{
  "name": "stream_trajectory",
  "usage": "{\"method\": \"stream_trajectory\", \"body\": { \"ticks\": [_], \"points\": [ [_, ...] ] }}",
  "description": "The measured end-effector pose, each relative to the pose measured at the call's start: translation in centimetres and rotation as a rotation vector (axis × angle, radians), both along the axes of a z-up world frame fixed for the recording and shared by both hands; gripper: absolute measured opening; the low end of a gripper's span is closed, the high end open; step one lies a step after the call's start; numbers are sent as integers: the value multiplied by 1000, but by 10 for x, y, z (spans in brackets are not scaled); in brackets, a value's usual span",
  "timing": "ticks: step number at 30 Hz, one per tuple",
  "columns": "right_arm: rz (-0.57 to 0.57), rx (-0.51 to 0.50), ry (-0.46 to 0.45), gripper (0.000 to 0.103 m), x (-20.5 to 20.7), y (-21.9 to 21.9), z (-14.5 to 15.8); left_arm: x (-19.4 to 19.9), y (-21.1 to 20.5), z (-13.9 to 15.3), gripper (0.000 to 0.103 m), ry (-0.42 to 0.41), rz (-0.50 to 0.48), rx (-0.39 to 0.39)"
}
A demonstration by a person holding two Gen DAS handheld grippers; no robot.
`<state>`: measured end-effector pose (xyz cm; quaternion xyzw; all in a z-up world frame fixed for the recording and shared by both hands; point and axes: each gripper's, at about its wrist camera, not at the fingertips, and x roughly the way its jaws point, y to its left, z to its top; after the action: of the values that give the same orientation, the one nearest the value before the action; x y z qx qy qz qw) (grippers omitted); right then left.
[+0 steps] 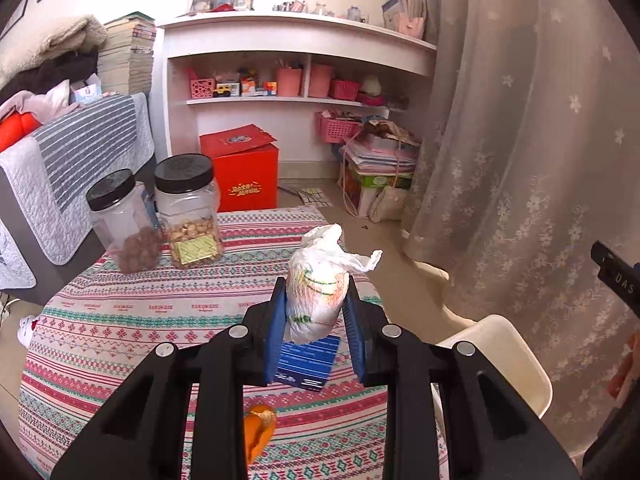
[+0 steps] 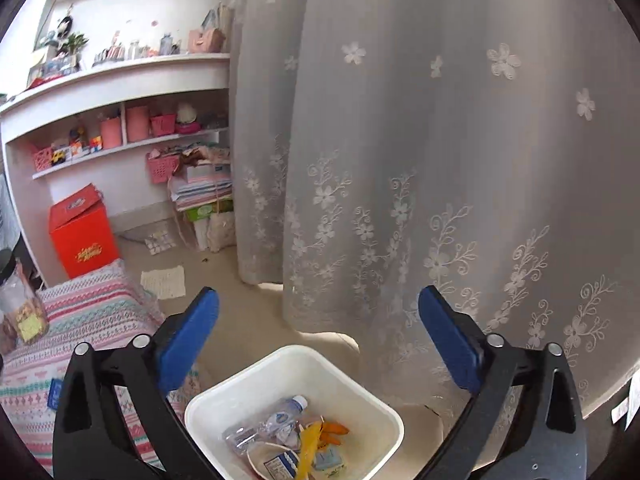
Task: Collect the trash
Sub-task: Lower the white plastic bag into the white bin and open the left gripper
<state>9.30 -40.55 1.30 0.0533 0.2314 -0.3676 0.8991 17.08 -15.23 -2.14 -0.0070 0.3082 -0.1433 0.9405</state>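
My left gripper is shut on a crumpled white tissue wad with faint green and orange print, held above the patterned tablecloth. Beneath it lie a blue packet and an orange peel. A white trash bin stands off the table's right side. In the right wrist view my right gripper stands open and empty above that bin, which holds a crushed plastic bottle, orange and yellow scraps and wrappers.
Two black-lidded snack jars stand at the table's far left. A lace curtain hangs right behind the bin. A red box, white shelves and stacked papers lie beyond. A grey quilted couch sits left.
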Motion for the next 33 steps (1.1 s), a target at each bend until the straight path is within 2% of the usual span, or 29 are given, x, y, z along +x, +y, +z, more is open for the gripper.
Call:
{"method": "stream_trajectory", "body": {
  "ticks": [4, 9, 13, 22, 23, 24, 25, 26, 29, 33],
  "points": [
    [-42, 43, -25, 96, -7, -17, 5, -8, -37, -4, 28, 21, -88, -6],
    [-96, 83, -52, 96, -14, -39, 8, -11, -84, -8, 29, 95, -175, -76],
    [-139, 111, -84, 96, -23, -56, 13, -16, -122, -12, 29, 133, -247, -98],
    [-209, 166, -127, 96, -38, -87, 15, -21, -179, -19, 29, 206, -344, -130],
    [-214, 169, -131, 96, -39, -89, 15, -21, -185, -22, 33, 221, -357, -128],
    [-218, 171, -134, 96, -40, -91, 16, -20, -189, -25, 48, 240, -369, -124],
    [-220, 173, -136, 96, -41, -92, 16, -19, -193, -29, 58, 262, -372, -117],
    [-219, 175, -135, 96, -41, -93, 16, -19, -195, -34, 72, 282, -364, -109],
    [-205, 183, -123, 96, -39, -92, 15, -18, -189, -43, 77, 317, -353, -76],
    [-154, 186, -87, 96, -28, -85, 13, -14, -169, -51, 82, 327, -313, 23]
  ]
}}
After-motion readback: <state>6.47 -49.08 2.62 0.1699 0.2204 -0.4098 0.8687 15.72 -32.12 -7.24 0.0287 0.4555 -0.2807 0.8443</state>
